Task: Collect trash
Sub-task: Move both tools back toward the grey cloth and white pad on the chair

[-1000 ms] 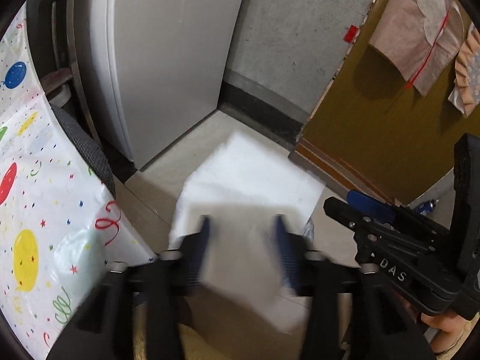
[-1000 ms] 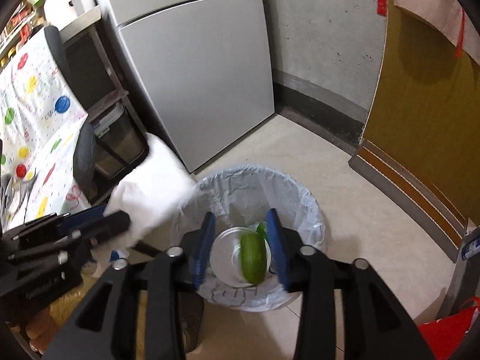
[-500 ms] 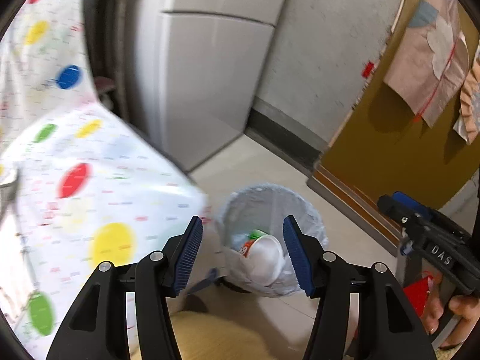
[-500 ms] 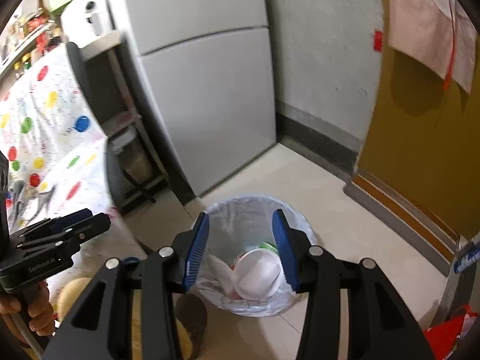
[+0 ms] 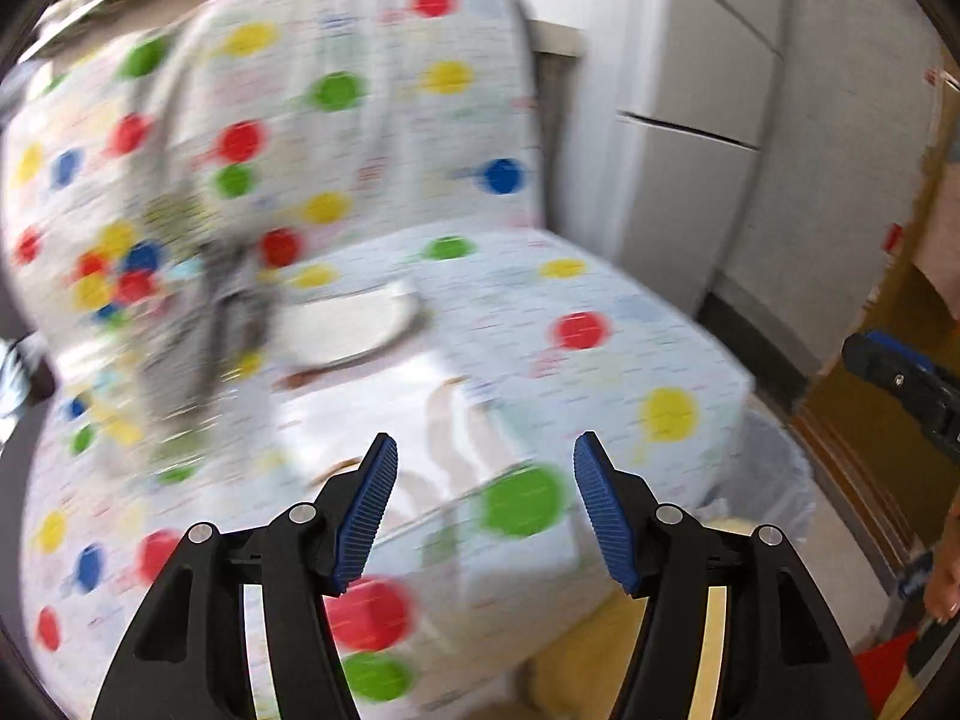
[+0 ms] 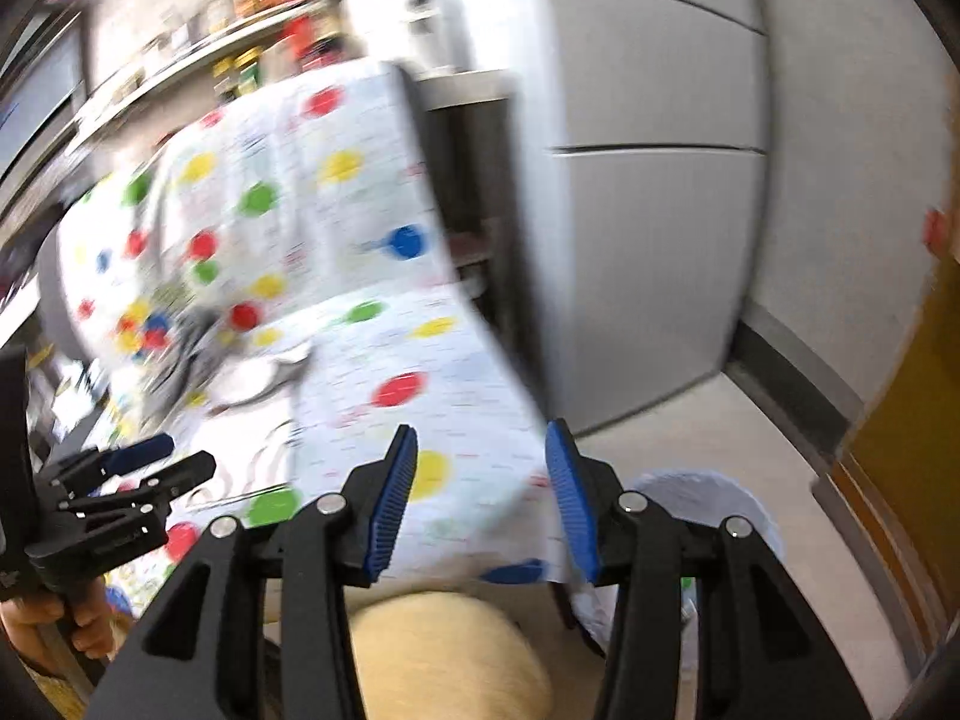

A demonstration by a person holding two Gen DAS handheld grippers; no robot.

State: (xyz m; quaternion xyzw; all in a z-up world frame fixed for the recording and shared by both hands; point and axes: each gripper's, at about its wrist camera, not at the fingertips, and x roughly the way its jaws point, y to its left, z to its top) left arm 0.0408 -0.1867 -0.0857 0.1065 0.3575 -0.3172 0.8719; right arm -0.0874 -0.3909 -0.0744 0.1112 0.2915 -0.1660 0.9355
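Both of your grippers are empty, fingers spread wide. Your left gripper [image 5: 485,501] points at a table covered in a white cloth with coloured polka dots [image 5: 600,324]. On it, heavily blurred, lies a white shallow plate [image 5: 348,321]; you cannot tell what it holds. A blurred grey object [image 5: 222,306] lies just left of the plate.

Your right gripper [image 6: 480,495] hangs over the table's near corner. The trash bin lined with a translucent white plastic bag [image 6: 708,498] stands on the floor at the right, just beside the table and partly hidden behind the right fingers [image 6: 567,504]. Its contents are hidden. A tall grey refrigerator [image 6: 648,192] stands behind it.
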